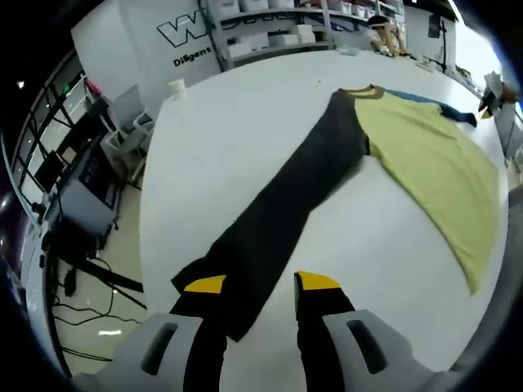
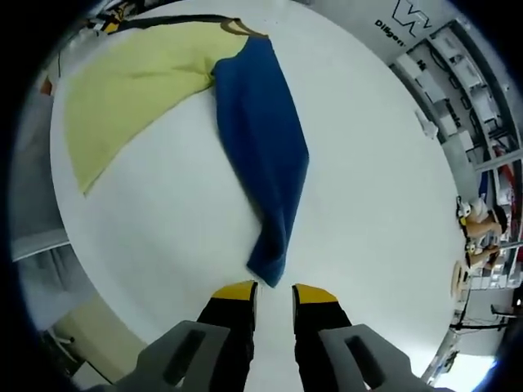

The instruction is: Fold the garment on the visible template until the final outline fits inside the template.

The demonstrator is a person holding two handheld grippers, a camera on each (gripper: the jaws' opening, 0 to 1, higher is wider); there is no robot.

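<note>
We see the white worktop (image 1: 245,139) carrying the garment (image 1: 425,155), its yellow body spread flat toward one edge (no container anywhere on it). The black sleeve (image 1: 286,204) stretches to the left gripper (image 1: 260,284), jaws parted, cuff between them but not clamped. The blue sleeve (image 2: 265,147) ends just before the right gripper (image 2: 274,291), jaws slightly apart, empty. Bare worktop surrounds both sleeves.

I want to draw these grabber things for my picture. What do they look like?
Both match. The left gripper has two black jaws with bright yellow tips, growing out of chunky light grey shells, each with a dark oval slot. The right gripper looks the same: black jaws, yellow tips, grey shells with dark slots. No cables or writing show.
</note>
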